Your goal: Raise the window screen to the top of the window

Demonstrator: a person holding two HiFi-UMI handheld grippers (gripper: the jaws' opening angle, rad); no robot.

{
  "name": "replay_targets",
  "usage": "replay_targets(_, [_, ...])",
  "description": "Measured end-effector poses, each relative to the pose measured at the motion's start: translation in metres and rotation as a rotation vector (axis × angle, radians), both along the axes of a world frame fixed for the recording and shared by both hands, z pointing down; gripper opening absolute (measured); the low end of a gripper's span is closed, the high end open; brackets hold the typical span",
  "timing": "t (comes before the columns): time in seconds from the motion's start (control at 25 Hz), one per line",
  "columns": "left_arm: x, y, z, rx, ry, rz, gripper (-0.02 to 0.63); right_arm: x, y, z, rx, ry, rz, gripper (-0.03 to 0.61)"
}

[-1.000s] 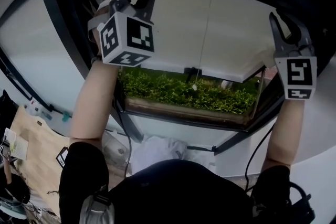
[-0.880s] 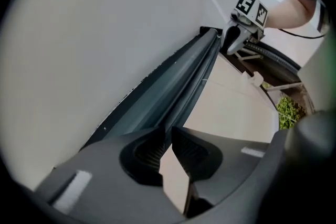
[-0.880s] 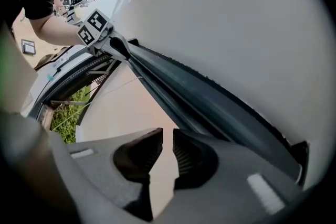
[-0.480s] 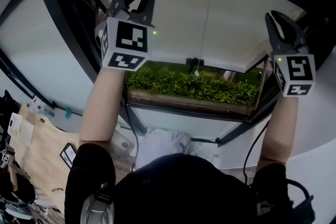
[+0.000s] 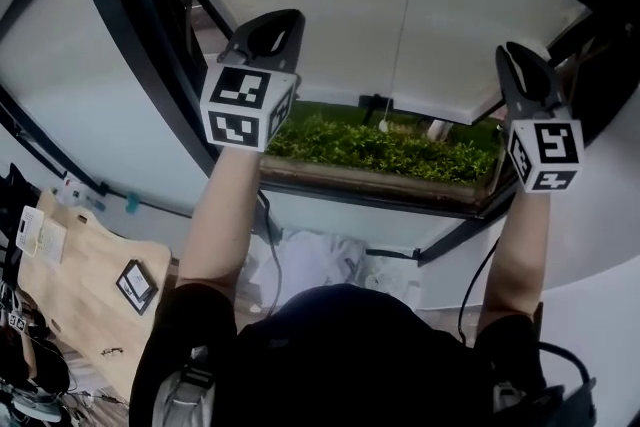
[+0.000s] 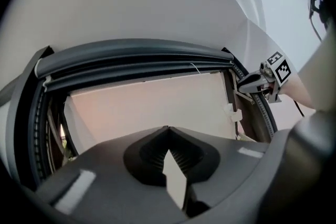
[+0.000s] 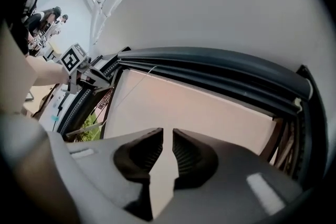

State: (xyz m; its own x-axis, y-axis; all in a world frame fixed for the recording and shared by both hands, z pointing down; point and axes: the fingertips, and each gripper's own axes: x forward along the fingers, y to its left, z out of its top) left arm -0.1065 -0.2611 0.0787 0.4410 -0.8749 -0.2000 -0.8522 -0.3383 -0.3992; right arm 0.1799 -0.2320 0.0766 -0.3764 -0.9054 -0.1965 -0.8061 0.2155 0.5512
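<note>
Left gripper [image 6: 168,129]: jaws pressed fully together, ribbed tips meeting, nothing caught between them; held up on an outstretched forearm at the left side of the window, tips in front of the lower left part of the screen; contact with the screen not discernible.
Right gripper [image 7: 167,131]: jaws narrowly apart, a thin slit with only the pale sheet showing behind; gripping nothing; held up at the right side, about level with the left one, close to the screen's lower right corner and the frame.
Marker cubes: left marker cube [image 5: 245,105] and right marker cube [image 5: 545,153], each just above its wrist, faces turned toward the head camera.
Window screen [image 5: 420,5]: pale beige sheet drawn down over most of the opening; bottom edge at about gripper height, well short of the top; flat beneath the dark housing at the head of the frame.
Pull cord [image 5: 402,35]: thin, hanging down the middle of the screen, small end bead just below the bottom edge, between the two grippers, well apart from both.
Window frame [image 5: 120,35]: dark, curving around the screen.
Greenery [image 5: 390,147]: low green strip visible through the uncovered gap beneath the screen.
Wooden table [image 5: 85,280]: at lower left, well apart from the window, small items lying on it.
</note>
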Motion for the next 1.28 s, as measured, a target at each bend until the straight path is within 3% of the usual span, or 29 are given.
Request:
replay_targets(0.32, [0.0,-0.001,0.073,-0.102,0.0,0.012,0.006,0.01,-0.001,0.057,-0.065,-0.095,0.026,0.057])
replay_targets(0.52, [0.003,0.003,0.089,-0.128,0.015,0.034,0.006,0.026,0.003,0.08,-0.124,-0.269,-0.008,0.057])
replay_targets(0.64, [0.006,0.003,0.101,-0.139,0.007,0.039,0.006,0.035,0.003,0.1,-0.155,-0.323,0.006,0.057])
replay_targets(0.88, [0.007,-0.002,0.139,-0.152,0.001,0.028,0.006,0.034,0.004,0.149,-0.183,-0.255,0.096,0.057])
replay_targets(1.08, [0.001,-0.01,0.18,-0.229,-0.007,0.021,0.006,0.027,0.002,0.194,-0.247,-0.23,0.104,0.055])
replay_targets(1.28, [0.002,-0.009,0.212,-0.272,-0.001,0.019,0.006,0.039,-0.001,0.225,-0.291,-0.273,0.119,0.051])
